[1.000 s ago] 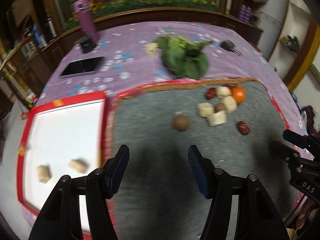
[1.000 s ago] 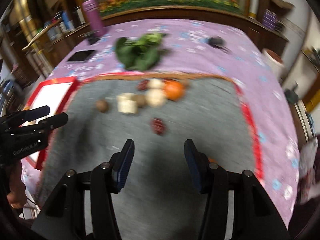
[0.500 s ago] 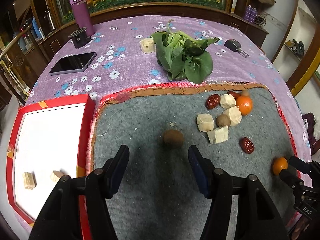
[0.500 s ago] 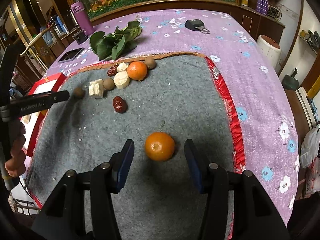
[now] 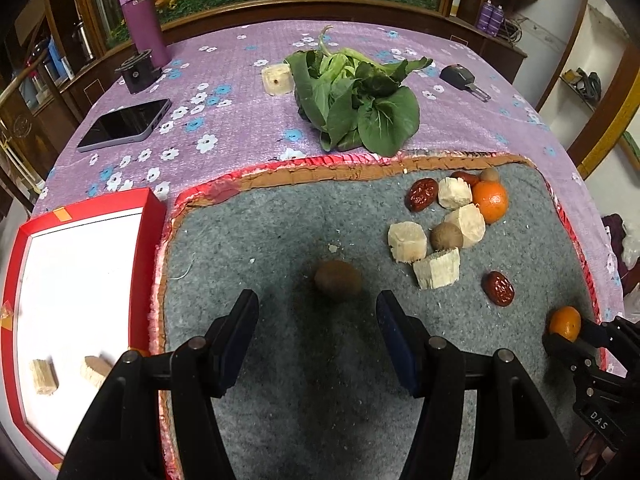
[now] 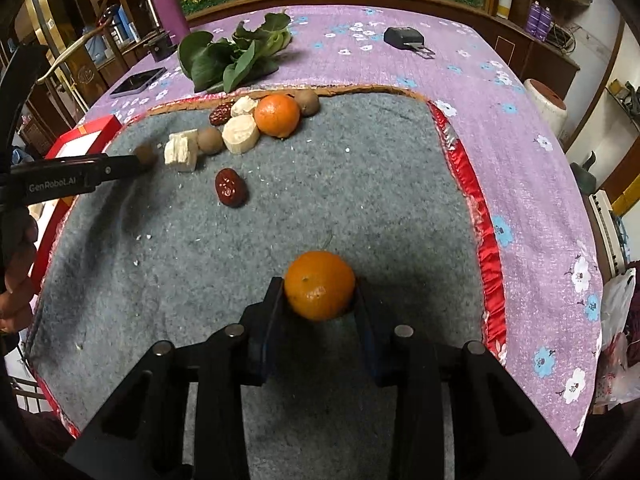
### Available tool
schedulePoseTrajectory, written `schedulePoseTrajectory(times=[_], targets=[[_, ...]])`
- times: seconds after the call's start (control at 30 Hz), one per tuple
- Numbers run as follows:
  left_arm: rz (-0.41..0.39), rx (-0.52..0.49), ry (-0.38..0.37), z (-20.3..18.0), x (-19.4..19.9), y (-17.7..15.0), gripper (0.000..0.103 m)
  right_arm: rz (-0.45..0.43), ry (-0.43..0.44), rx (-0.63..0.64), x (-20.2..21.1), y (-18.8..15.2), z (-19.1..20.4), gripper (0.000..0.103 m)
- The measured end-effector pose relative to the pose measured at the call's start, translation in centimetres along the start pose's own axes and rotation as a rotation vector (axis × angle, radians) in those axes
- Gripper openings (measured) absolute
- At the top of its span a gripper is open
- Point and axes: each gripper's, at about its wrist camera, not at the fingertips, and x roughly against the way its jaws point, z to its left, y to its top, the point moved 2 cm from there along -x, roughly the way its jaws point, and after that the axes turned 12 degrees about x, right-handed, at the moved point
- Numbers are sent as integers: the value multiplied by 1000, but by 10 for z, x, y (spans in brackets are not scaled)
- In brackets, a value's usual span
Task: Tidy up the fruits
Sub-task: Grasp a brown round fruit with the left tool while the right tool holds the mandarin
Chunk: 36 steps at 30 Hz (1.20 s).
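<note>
Right claw (image 6: 320, 300) has just been closing on the near orange (image 6: 319, 285), pads touching both sides, prob. for lifting. Left claw (image 5: 316, 320) open, brown fruit (image 5: 337, 280) just beyond tips, lined up for next grab.

bare grey mat (image 5: 280, 232) ahead; fruit cluster (image 5: 452, 220) crowding right; red tray (image 5: 154, 216) left

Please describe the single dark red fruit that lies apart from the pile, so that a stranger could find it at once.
Look at the grey felt mat on the purple flowered tablecloth. Near its far edge sits a pile of fruit and pale chunks. The red date lies alone on bare felt just in front of that pile: wrinkled, glossy, dark red, touching nothing.
</note>
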Motion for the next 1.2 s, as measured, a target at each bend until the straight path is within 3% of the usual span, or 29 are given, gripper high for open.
schedulePoseTrajectory(times=[0.1,0.2,0.67,0.7,0.73,0.83,1.17,1.2], targets=[[12,-20,7,-4,-7,-1,60,-1,4,-9,0,0,-1,36],[36,-26,-2,-7,-15,-3,41,-5,5,-14,0,0,0,36],[20,-17,12,-5,-19,3,34,-17,15,-31,0,-1,-2,36],[18,-14,14,-5,-19,3,30,-18,15,-31,0,-1,-2,36],[16,-8,18,-4,-19,4,20,-18,15,-32,0,-1,-2,36],[20,21,17,6,-20,9,7,-18,15,-31,0,-1,-3,36],[5,68,-48,14,-12,11,8,-18,18,-38,0,-1,-2,36],[4,74,-69,15,-9,11,13,-18,19,-39,0,-1,-2,36]])
